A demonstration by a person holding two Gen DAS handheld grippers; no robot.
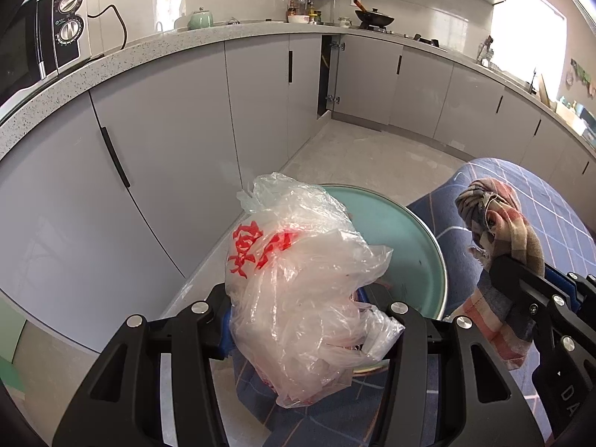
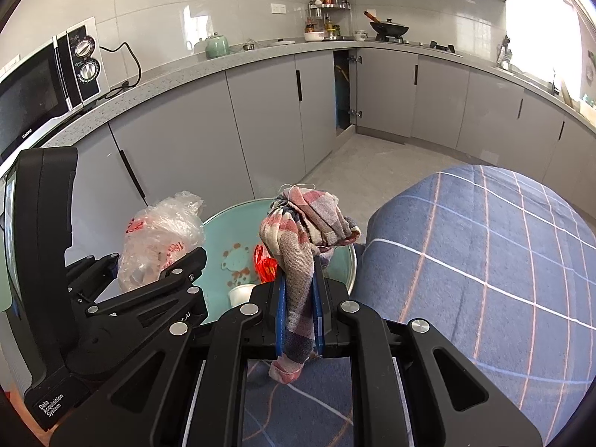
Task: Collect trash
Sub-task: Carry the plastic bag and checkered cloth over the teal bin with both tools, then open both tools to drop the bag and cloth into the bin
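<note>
Left gripper (image 1: pixel 298 320) clenched on the crumpled plastic bag (image 1: pixel 298 283), right gripper (image 2: pixel 298 320) jaws grasping the checked cloth (image 2: pixel 298 253), both lifted over the teal basin (image 2: pixel 219 231), disposal comes next

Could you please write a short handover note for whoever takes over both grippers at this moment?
Left gripper: shut on the crumpled plastic bag, held above the teal tray.
Right gripper: shut on the plaid cloth, also above the tray.
On the tray: a red wrapper, a small white cup and crumbs.
Done: bag and cloth picked up.
Left: probably collect the wrapper and cup and bin the trash; no bin is in view.
</note>
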